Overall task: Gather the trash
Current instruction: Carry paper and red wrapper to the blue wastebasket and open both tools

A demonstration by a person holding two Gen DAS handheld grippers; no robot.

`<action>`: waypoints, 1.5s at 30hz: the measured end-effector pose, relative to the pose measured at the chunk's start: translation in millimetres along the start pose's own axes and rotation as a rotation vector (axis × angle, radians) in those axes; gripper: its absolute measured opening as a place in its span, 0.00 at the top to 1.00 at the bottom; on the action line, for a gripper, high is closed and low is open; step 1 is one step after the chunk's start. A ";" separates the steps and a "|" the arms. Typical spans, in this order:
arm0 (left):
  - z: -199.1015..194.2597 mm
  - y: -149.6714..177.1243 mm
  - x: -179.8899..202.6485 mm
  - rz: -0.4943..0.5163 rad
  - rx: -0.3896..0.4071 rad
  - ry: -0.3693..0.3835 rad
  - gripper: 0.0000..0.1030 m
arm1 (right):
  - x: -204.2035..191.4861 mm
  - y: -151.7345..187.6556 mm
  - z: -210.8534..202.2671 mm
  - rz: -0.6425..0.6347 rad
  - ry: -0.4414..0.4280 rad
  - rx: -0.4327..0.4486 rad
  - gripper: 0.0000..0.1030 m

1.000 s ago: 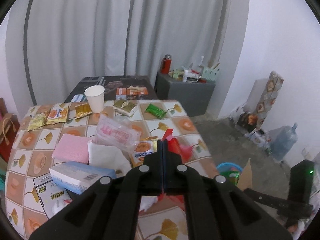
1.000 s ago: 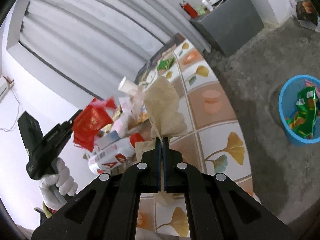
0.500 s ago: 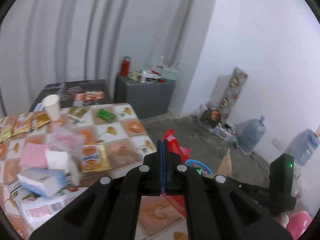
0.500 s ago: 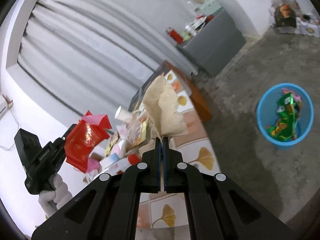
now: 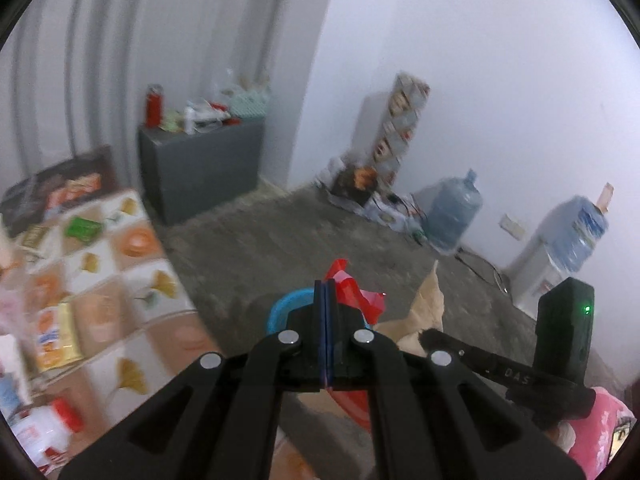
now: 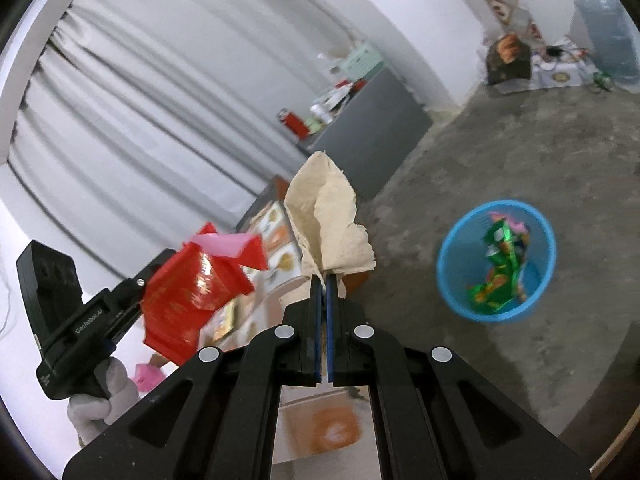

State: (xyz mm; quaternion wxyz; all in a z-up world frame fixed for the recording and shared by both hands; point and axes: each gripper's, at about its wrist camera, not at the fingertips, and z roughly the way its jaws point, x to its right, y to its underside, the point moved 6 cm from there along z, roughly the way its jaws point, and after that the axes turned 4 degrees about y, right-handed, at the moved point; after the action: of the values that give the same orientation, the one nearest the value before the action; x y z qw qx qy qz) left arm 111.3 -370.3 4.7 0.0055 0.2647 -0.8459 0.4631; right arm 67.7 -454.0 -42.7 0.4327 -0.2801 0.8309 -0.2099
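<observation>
Concrete floor [image 6: 460,360] with blue basket [image 6: 448,276], tiled bench [image 5: 132,280] alongside; left gripper [image 5: 326,286] clamped on red wrapper [image 5: 362,294], right gripper [image 6: 323,280] on crumpled tissue [image 6: 328,220].

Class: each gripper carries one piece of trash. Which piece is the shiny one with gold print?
The red wrapper, clamped in the left gripper. It is glossy with gold print; the right gripper holds a matte, crumpled beige paper napkin.
</observation>
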 end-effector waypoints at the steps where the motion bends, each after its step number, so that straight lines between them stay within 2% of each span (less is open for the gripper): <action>1: 13.1 -0.3 4.4 0.002 -0.020 0.009 1.00 | 5.2 -3.9 2.5 0.002 0.014 0.007 1.00; 6: 92.4 0.3 11.0 -0.013 -0.146 0.036 1.00 | 53.4 -25.2 13.6 0.007 0.156 0.029 1.00; 12: 181.0 13.2 14.5 0.051 -0.267 0.020 1.00 | 103.6 -38.7 56.2 0.027 0.270 -0.024 1.00; 14: 212.7 19.3 7.7 0.066 -0.317 -0.009 1.00 | 117.2 -42.6 71.2 0.041 0.291 -0.039 1.00; 19: 264.2 28.1 -11.6 0.089 -0.392 -0.072 1.00 | 150.0 -55.8 111.0 0.079 0.312 -0.077 0.99; 21: 283.6 31.5 -20.1 0.073 -0.415 -0.075 1.00 | 159.2 -57.6 125.6 0.089 0.319 -0.092 0.99; 22: 292.8 32.5 -23.3 0.064 -0.426 -0.074 0.99 | 162.4 -57.2 132.3 0.092 0.311 -0.103 0.96; 24: 312.0 35.6 -33.9 0.045 -0.436 -0.079 0.87 | 172.8 -54.7 153.5 0.096 0.315 -0.146 0.92; 25: 318.8 37.0 -37.9 0.037 -0.435 -0.088 0.69 | 178.3 -52.1 162.5 0.101 0.325 -0.168 0.77; 26: 324.9 38.9 -42.9 0.026 -0.435 -0.104 0.62 | 185.1 -48.2 171.5 0.106 0.345 -0.195 0.61; 27: 331.9 41.7 -50.0 0.004 -0.438 -0.116 0.62 | 192.1 -44.1 179.4 0.112 0.374 -0.218 0.59; 31: 337.8 47.0 -56.6 -0.043 -0.444 -0.121 0.57 | 206.4 -31.7 184.5 0.109 0.416 -0.246 0.59; 35: 326.4 44.2 -50.8 -0.037 -0.427 -0.090 0.54 | 202.1 -31.2 171.7 0.101 0.404 -0.225 0.55; 42: 264.0 11.3 -15.7 -0.004 -0.304 0.043 0.47 | 179.2 -32.0 126.4 0.066 0.370 -0.124 0.51; 45: 227.2 -1.5 -2.0 0.031 -0.247 0.098 0.41 | 157.7 -26.8 97.7 0.041 0.356 -0.057 0.43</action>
State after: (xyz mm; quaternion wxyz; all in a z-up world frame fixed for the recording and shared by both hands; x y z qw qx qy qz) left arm 167.3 -548.7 -124.3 0.0721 0.2259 -0.8992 0.3677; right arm 83.1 -586.6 -174.2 0.2751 -0.2336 0.9054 -0.2237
